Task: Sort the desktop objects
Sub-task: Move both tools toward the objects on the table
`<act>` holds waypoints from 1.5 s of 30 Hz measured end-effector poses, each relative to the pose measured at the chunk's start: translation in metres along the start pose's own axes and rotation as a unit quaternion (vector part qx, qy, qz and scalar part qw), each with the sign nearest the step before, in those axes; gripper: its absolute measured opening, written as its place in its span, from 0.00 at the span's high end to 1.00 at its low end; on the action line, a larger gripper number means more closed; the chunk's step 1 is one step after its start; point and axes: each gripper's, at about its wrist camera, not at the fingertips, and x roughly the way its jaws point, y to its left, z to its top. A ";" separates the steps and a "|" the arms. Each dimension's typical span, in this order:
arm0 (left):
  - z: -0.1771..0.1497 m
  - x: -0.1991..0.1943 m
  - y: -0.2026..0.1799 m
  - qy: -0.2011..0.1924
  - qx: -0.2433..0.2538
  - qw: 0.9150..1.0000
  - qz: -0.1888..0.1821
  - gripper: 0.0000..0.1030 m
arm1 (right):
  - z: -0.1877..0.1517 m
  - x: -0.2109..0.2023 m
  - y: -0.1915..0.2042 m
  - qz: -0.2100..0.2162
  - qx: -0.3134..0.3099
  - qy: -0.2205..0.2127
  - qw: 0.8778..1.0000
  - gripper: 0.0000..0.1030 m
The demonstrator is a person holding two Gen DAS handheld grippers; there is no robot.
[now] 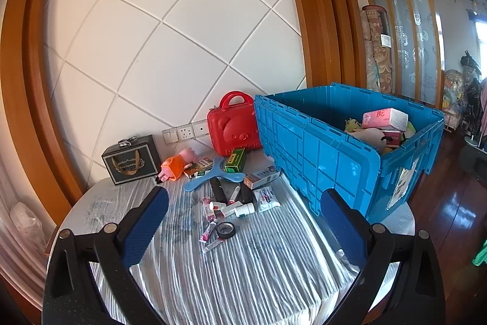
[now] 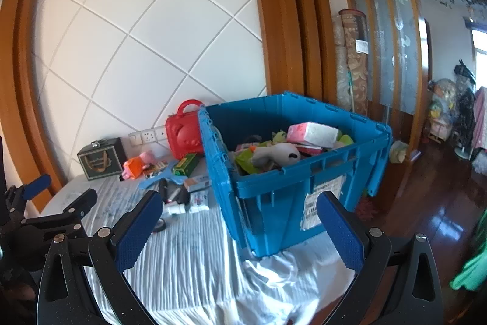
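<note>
Both the left gripper and right gripper gape empty. Small tubes and bottles lie heaped just beside the blue plastic crate; one pinch could scatter neighbours.

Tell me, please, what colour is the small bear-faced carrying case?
The hard plastic bear-faced case is red, clearest in the left wrist view.

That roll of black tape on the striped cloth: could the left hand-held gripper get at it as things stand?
Probably yes. The left hand-held gripper is open, and the black tape roll lies ahead between its fingers with bare cloth before it; only small tubes crowd it.
</note>
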 end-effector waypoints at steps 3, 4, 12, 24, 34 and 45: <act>-0.001 0.002 -0.009 0.003 -0.001 1.000 0.008 0.01 | 0.001 0.003 -0.007 0.009 -0.002 0.001 1.000 0.00; -0.001 0.002 -0.011 0.004 -0.001 1.000 0.010 0.01 | 0.001 0.003 -0.009 0.012 -0.003 0.000 1.000 0.00; -0.012 0.011 -0.025 0.019 -0.009 0.999 0.036 0.01 | 0.002 0.010 -0.022 0.047 -0.010 -0.001 0.999 0.00; -0.037 0.058 0.008 0.062 -0.030 0.995 0.066 0.01 | 0.006 0.038 0.016 0.125 -0.034 0.013 0.991 0.00; -0.049 0.137 0.089 0.085 -0.032 0.993 0.077 0.01 | 0.022 0.106 0.120 0.163 -0.095 0.024 0.982 0.00; -0.046 0.263 0.195 0.113 -0.001 0.992 0.056 0.01 | 0.029 0.255 0.206 0.130 -0.062 0.109 0.984 0.00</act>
